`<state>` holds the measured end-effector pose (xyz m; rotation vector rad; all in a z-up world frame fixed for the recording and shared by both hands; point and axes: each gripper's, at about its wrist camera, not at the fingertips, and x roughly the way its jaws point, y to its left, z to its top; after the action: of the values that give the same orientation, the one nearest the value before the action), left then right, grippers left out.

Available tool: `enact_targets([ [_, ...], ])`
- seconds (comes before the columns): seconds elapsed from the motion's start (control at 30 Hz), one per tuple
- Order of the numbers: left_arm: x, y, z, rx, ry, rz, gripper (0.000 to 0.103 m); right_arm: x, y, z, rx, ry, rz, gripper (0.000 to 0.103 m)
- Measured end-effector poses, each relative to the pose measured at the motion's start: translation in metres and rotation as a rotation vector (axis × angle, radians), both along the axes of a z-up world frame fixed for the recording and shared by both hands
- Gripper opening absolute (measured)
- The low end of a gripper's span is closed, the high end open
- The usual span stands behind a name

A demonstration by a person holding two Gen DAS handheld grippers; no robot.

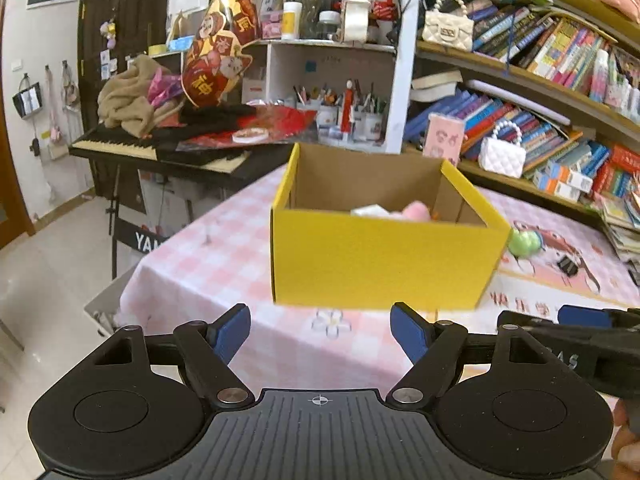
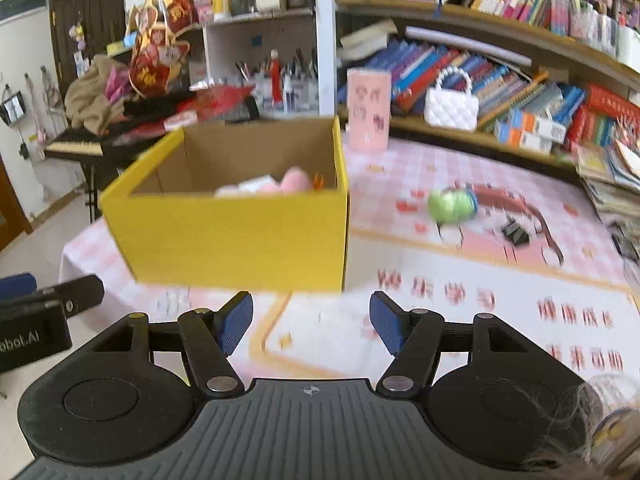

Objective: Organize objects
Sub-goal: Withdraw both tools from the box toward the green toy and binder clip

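Note:
A yellow cardboard box stands open on the pink checked tablecloth, with a pink plush and a white item inside. My left gripper is open just short of its near wall, nothing between the blue pads. In the right wrist view the box sits ahead to the left, and my right gripper is open and empty before it. A green plush toy lies on the cloth right of the box, a small black clip beyond it. The toy peeks out behind the box's right corner.
A keyboard piled with cloth and red decorations stands past the table's far left edge. Bookshelves with a white handbag and a pink box line the back. Stacked books crowd the right edge.

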<state>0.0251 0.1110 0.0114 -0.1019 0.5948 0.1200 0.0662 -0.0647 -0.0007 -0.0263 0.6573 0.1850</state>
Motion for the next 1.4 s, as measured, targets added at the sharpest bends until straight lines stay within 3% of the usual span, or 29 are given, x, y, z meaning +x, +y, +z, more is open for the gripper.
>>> enact_targets([
  [0.33,-0.029,-0.017,-0.019,-0.005,0.048,-0.085,0.084,-0.052,-0.004,-0.022,-0.077,0.009,-0.042,0.063],
  [0.87,-0.015,-0.095,-0.025,-0.009,0.064,-0.385,0.085,-0.08,-0.082,-0.027,-0.092,0.048,-0.34,0.064],
  [1.1,0.0,-0.135,-0.027,-0.01,0.074,-0.465,0.085,-0.077,-0.118,-0.029,-0.093,0.064,-0.431,0.064],
  [1.4,0.032,-0.166,-0.028,-0.019,0.098,-0.471,0.085,-0.049,-0.153,-0.03,-0.088,0.09,-0.444,0.064],
])
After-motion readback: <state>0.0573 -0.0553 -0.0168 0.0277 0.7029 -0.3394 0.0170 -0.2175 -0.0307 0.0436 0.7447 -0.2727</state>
